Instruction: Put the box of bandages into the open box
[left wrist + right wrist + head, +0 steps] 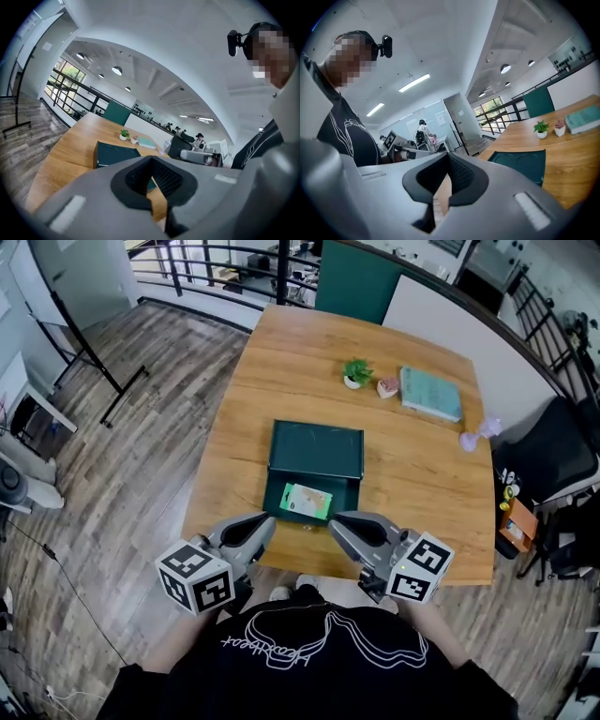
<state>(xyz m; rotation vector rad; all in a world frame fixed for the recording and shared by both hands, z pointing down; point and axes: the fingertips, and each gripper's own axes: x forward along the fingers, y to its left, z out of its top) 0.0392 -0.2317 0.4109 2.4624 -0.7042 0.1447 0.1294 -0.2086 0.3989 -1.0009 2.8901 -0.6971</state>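
Observation:
The bandage box [307, 502], white and green with an orange corner, lies inside the open dark green box [277, 493], whose lid [316, 448] is folded back flat on the table. My left gripper [265, 523] hangs at the near table edge just left of the open box, shut and empty. My right gripper [337, 520] sits just right of it, also shut and empty. In the left gripper view, the left gripper [151, 182] has its pads together, with the green box [115, 154] beyond. In the right gripper view, the right gripper [449, 182] looks the same, beside the green lid [525, 164].
On the wooden table [412, 484], towards its far side, stand a small potted plant [356, 372], a little pink pot [387, 386] and a teal book [430, 393]. A purple object [480, 434] lies at the right edge. A dark chair [548, 460] stands right of the table.

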